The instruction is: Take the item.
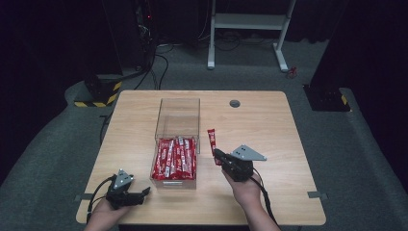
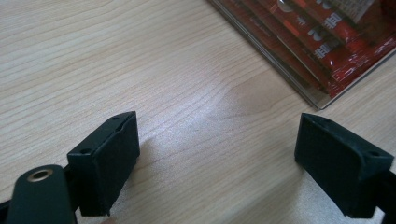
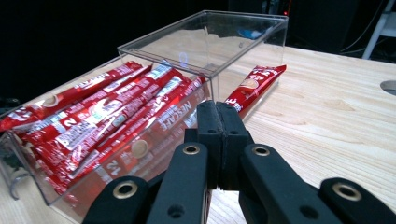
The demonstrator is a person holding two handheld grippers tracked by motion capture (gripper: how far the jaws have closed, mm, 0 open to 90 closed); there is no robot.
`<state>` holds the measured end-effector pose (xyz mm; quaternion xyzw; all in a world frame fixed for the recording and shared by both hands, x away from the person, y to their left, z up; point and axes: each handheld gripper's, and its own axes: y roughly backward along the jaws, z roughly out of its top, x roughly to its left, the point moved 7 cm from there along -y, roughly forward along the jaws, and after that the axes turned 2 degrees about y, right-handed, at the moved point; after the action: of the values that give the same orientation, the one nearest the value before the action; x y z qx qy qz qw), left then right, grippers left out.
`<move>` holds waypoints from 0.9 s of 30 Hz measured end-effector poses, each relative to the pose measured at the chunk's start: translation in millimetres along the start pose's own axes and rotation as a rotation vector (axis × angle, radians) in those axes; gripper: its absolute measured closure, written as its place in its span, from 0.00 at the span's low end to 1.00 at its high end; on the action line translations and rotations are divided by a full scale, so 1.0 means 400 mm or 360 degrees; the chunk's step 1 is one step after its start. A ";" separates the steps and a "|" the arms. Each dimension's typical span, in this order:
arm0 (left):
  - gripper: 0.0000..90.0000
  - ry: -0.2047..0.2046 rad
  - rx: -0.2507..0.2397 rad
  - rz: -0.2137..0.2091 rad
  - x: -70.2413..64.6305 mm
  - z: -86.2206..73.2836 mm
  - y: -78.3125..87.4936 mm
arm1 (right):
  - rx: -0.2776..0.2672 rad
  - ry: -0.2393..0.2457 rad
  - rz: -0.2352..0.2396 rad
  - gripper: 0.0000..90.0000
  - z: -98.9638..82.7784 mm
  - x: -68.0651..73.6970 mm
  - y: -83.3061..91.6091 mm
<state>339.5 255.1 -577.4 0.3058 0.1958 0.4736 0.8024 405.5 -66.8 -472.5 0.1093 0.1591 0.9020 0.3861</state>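
Tabletop: right hand [image 1: 246, 188] holds fingers [image 3: 208, 122] level, closed.

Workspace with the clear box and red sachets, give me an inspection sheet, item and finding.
Surface: wooden table, grommet hole near far edge.
Job's things: clear box, near half packed with red sachets, far half empty; loose sachet on table, right of box.
Clutter: nothing seen.
Grippers: left gripper open, over bare table; right gripper shut, nothing between its fingers, near loose sachet.
Cables: gripper cable trails off near edge; floor cables behind table.
Surroundings: dark room, grey carpet, white frame behind.
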 end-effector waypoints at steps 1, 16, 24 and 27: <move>0.16 -0.0001 0.0000 0.0001 0.000 0.000 0.000 | 0.0006 -0.0001 -0.0006 1.00 -0.002 -0.003 -0.001; 0.16 -0.0001 -0.0001 -0.0004 -0.001 -0.002 0.002 | 0.0083 -0.0028 -0.0075 1.00 -0.040 -0.043 -0.030; 0.16 0.0001 -0.0002 -0.0004 -0.002 -0.002 0.002 | 0.0169 -0.0031 -0.0102 1.00 -0.080 -0.057 -0.059; 0.16 0.0002 -0.0002 -0.0005 -0.002 -0.002 0.002 | 0.0190 -0.0033 -0.0106 1.00 -0.088 -0.060 -0.064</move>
<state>338.0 255.0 -577.4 0.3049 0.1964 0.4727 0.8031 427.5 -74.5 -516.3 0.1361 0.2123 0.8764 0.4103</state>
